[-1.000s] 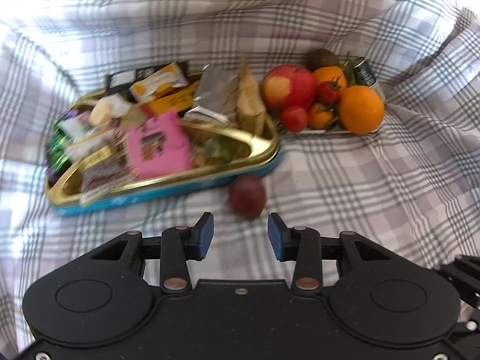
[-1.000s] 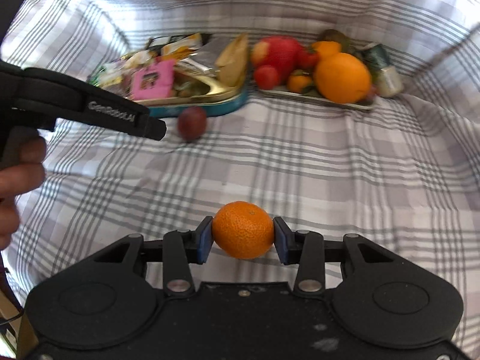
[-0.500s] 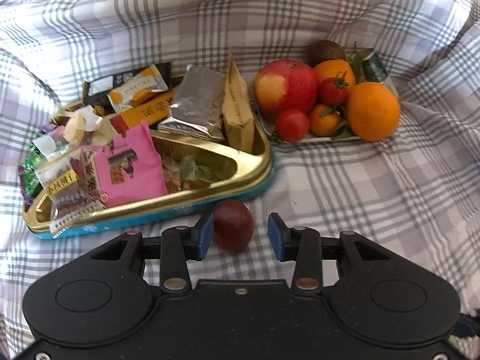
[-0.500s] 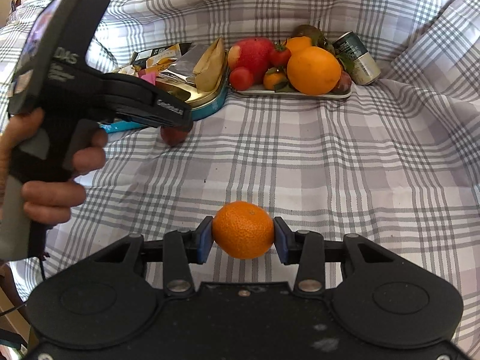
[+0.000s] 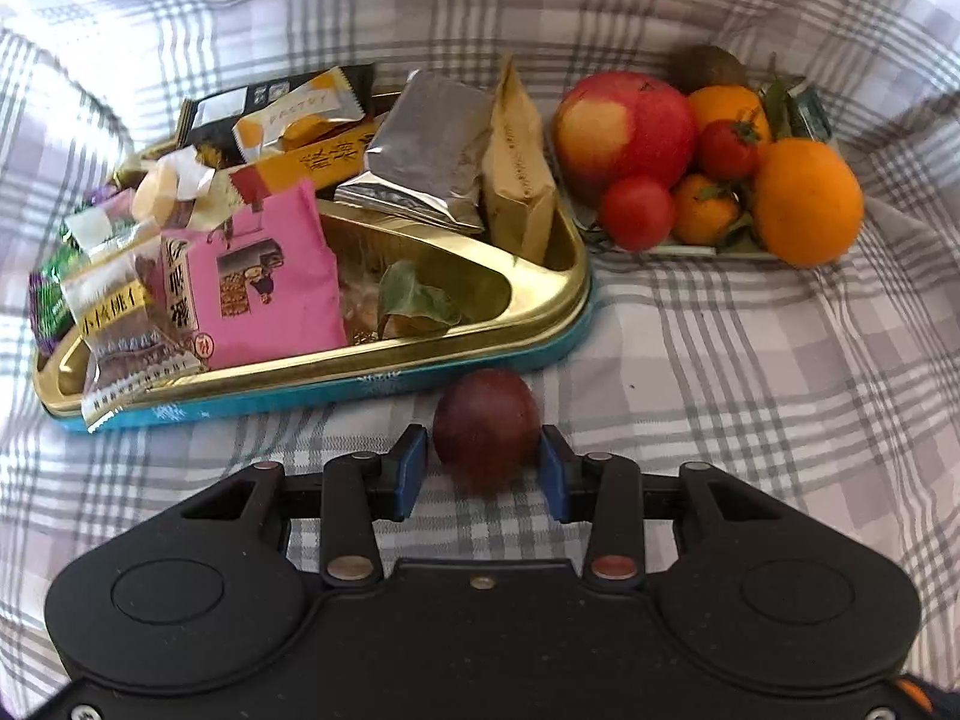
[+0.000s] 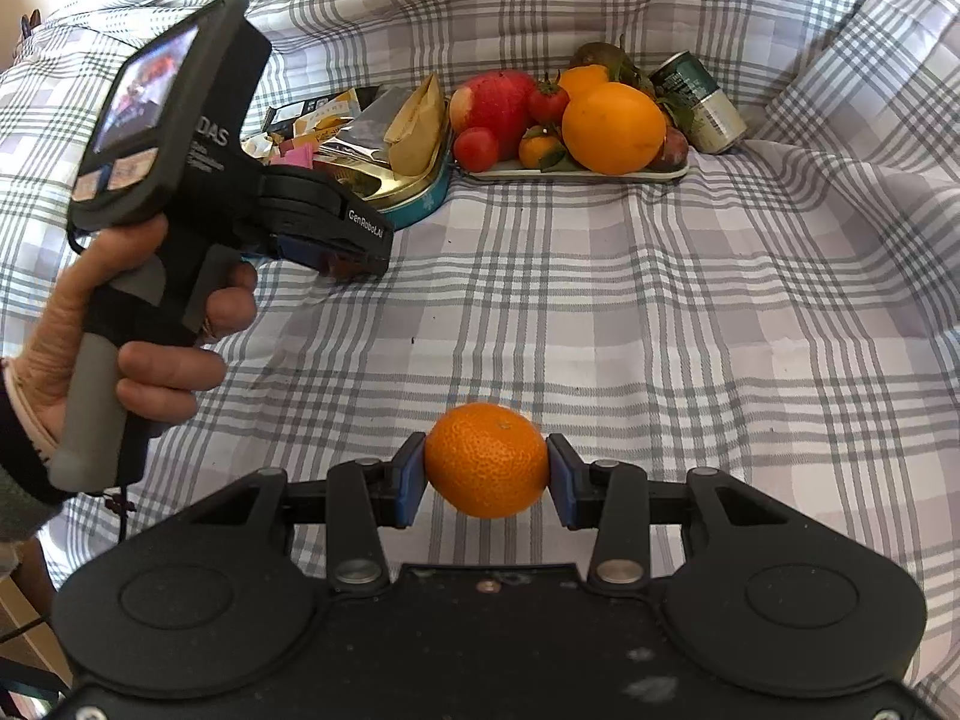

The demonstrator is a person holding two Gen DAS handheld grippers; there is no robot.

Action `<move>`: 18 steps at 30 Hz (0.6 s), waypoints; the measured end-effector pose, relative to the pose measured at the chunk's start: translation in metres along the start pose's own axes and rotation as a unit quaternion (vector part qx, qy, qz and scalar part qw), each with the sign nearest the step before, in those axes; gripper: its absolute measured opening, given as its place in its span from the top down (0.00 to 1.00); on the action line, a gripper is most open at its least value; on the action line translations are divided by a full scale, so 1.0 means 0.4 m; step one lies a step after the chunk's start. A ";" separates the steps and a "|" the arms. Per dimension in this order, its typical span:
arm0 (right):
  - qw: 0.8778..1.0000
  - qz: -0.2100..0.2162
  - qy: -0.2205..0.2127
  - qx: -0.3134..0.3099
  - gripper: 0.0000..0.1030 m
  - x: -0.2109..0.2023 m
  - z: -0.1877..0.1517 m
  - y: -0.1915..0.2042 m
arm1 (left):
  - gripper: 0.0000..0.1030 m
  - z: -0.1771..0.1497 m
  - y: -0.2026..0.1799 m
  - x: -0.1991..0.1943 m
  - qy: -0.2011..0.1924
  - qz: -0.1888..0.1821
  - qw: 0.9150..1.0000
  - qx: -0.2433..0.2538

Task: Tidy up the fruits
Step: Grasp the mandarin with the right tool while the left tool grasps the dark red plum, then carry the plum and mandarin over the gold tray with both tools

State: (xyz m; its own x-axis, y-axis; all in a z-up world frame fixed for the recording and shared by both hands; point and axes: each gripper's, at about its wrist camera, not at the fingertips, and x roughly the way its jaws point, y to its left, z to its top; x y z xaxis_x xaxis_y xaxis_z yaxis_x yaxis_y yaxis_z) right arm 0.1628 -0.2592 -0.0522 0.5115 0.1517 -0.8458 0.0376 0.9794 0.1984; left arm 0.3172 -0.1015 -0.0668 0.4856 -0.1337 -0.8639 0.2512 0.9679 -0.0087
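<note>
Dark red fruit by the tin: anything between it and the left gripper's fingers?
Nothing visible. The dark red fruit sits on the checked cloth between the left gripper's open pads, small gaps either side. The snack tin lies just beyond it, not in the way.

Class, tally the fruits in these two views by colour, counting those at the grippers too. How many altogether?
Red: 3, apple, two tomatoes
Orange: 4, large orange, two small oranges on the tray, mandarin in right gripper
Dark purple: 2, purple fruit at left gripper, another on tray
Brown: 1, brown fruit
Total: 10
</note>
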 end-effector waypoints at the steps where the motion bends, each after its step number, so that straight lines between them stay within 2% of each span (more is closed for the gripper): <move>1: 1.000 0.000 -0.001 0.002 0.59 -0.004 -0.004 -0.001 | 0.53 0.002 0.003 -0.001 -0.002 -0.002 1.000 -0.006; 10: 1.000 -0.001 -0.002 0.020 0.59 -0.043 -0.022 -0.007 | 0.56 0.013 0.006 -0.002 0.009 -0.003 1.000 -0.021; 14: 1.000 0.000 -0.010 0.029 0.59 -0.079 -0.029 -0.007 | 0.56 -0.010 0.022 -0.055 0.029 -0.013 0.998 -0.047; 18: 0.999 -0.003 -0.023 0.033 0.58 -0.120 -0.042 -0.002 | 0.56 -0.043 0.028 -0.141 0.031 -0.019 0.998 -0.058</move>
State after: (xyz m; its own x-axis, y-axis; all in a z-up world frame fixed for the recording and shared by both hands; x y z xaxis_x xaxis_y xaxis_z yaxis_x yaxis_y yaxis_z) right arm 0.1237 -0.2649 -0.0201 0.5497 0.1391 -0.8237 0.0956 0.9691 0.2274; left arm 0.2784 -0.0794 -0.0269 0.4243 -0.1614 -0.8910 0.1681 0.9809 -0.0977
